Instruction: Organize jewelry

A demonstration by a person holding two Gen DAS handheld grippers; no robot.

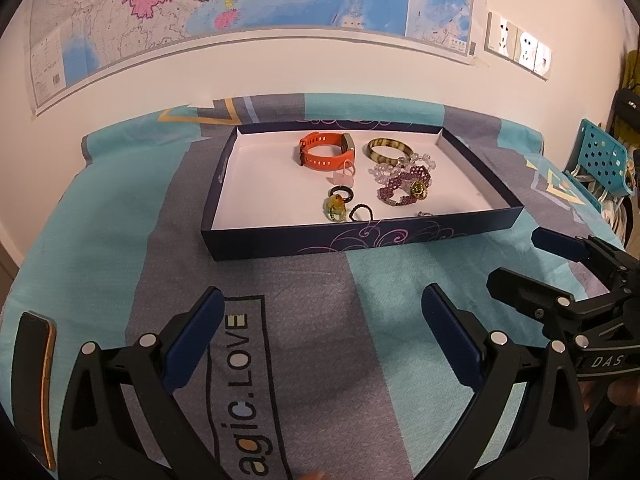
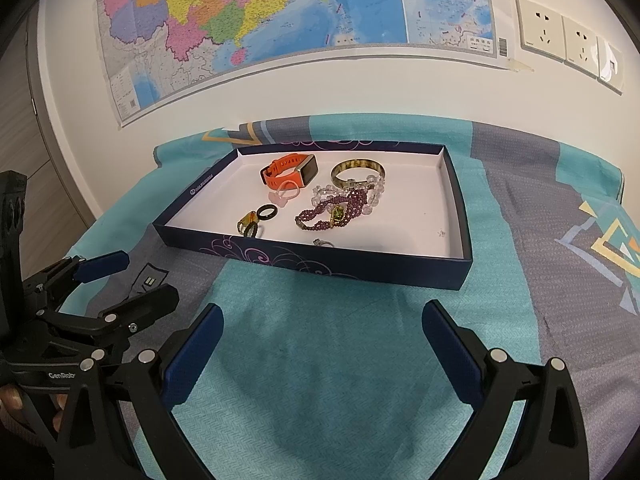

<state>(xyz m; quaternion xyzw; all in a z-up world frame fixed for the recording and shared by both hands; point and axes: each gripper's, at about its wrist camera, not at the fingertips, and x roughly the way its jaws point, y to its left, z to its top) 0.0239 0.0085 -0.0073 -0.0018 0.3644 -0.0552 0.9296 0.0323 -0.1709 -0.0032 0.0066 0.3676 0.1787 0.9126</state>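
Both grippers hang low over the patterned cloth (image 1: 100, 184), and nothing is between their fingers. The left gripper (image 1: 320, 332) has its blue pads spread wide, released, with only the grey panel of the cloth between them; the right gripper (image 2: 320, 344) is just as wide open over a teal patch. Beyond both sets of fingertips, well apart from them, sits the dark blue tray (image 2: 320, 264) with its white floor, and all the jewelry lies inside it. At the far side the orange watch (image 1: 326, 151) rests on its edge, with the mottled bangle (image 1: 389, 149) to its right. Nearer, a purple beaded bracelet (image 2: 320, 212) with a green stone tangles with clear beads (image 2: 374, 196). Left of that, a black ring (image 2: 267, 212) touches an amber-and-green ring (image 2: 249, 225), and a pale pink ring (image 2: 285, 194) sits just behind. A tiny silver piece (image 2: 323, 242) hugs the near wall. On the wall behind, a map (image 2: 280, 12) and sockets (image 2: 560, 36).
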